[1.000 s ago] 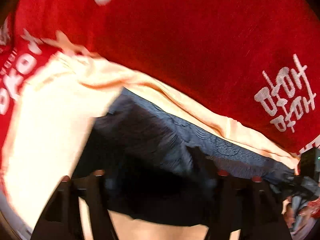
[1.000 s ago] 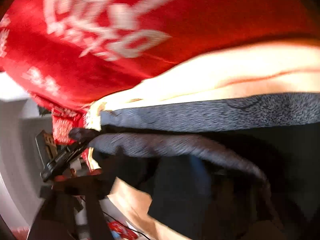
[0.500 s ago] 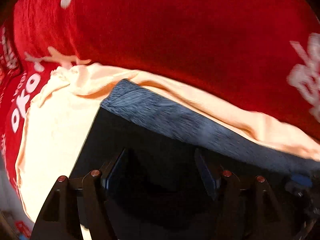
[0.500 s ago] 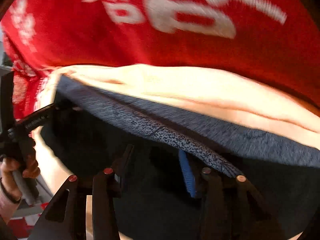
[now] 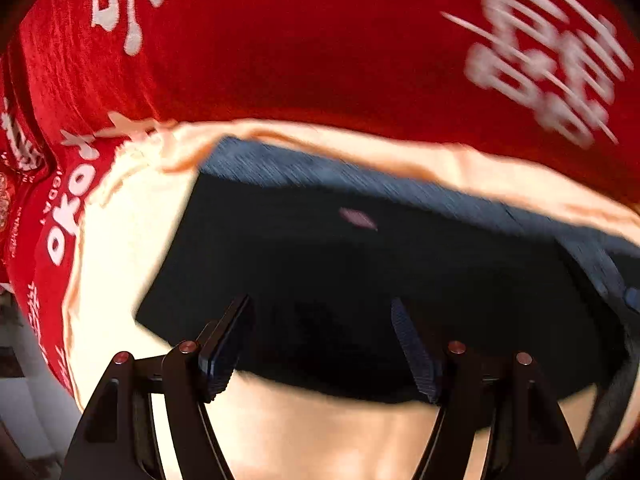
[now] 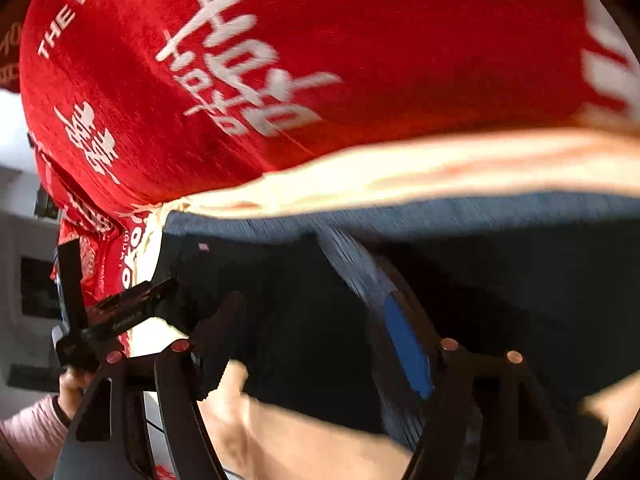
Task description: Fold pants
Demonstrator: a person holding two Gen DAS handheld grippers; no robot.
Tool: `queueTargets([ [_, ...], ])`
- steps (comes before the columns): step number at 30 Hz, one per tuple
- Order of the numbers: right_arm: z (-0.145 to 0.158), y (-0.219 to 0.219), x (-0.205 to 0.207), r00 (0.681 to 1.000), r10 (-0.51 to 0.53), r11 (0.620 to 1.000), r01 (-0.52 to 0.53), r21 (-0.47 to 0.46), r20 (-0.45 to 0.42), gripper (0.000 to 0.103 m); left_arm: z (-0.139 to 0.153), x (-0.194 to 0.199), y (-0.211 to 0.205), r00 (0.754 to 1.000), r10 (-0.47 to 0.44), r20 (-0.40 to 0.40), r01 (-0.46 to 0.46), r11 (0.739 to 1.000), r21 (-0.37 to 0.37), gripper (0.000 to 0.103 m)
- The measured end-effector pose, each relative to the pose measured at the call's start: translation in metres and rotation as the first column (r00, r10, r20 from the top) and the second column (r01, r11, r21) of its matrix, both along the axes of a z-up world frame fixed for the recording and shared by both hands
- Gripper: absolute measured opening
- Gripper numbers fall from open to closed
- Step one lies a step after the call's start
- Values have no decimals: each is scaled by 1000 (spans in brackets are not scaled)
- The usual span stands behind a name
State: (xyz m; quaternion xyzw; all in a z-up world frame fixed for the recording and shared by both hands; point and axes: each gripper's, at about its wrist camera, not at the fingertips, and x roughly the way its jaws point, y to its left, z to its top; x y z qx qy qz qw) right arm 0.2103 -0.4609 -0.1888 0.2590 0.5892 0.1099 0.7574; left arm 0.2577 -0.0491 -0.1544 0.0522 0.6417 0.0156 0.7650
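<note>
Both the left tongs (image 5: 320,344) and right tongs (image 6: 320,344) stand wide apart over the near edge of the dark pants (image 5: 360,272). The pants lie folded on a cream cloth (image 5: 120,248). Beyond the pants spreads a red cloth (image 5: 320,48) with white lettering.

Dark pants (image 5: 360,280) folded flat on cloth

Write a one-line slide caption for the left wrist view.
Open left tool poised over dark folded pants lying on a cream cloth atop a red printed blanket.
</note>
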Motion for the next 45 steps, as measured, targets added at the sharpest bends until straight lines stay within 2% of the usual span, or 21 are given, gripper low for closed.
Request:
queueTargets([
  [4,-1,-16,-45,998,-65,997,65,-28,-14,75,5,-41,-39,997,-59,-49,58,998,-23,72],
  [9,0,-40,-107,987,-143,988,138,-73,-67,75,3,-80,-91,980,-172,-100,167,984,-62,72],
  [12,-5,-52,-144,974,-196,977,184,-111,-113,75,5,-98,-118,961,-263,-89,257,964,-67,72],
  [18,-13,-66,-227,934,-319,941,293,-168,-163,75,3,-130,-166,919,-385,-81,369,915,-162,72],
  [24,-30,-66,-299,883,-432,895,393,-213,-184,75,0,-156,-210,900,-426,-91,386,876,-288,72],
  [27,-41,-67,-322,858,-475,874,434,-217,-198,75,-4,-167,-234,881,-466,-78,422,851,-313,72],
  [31,-58,-65,-338,848,-485,872,452,-187,-213,75,-11,-172,-263,859,-507,-69,461,826,-325,72],
  [34,-64,-63,-338,860,-468,882,440,-168,-203,74,-17,-177,-274,855,-515,-63,466,816,-342,72],
  [36,-64,-63,-335,870,-452,891,431,-146,-194,68,-23,-180,-286,848,-524,-74,469,809,-354,72],
  [38,-63,-63,-334,879,-442,897,430,-102,-179,63,-29,-185,-295,841,-536,-77,481,805,-348,72],
  [41,-64,-63,-330,900,-406,914,401,-65,-159,63,-39,-191,-307,831,-547,-100,488,803,-343,72],
  [45,-74,-66,-328,911,-376,925,379,-14,-169,61,-38,-195,-315,832,-547,-91,492,804,-333,72],
])
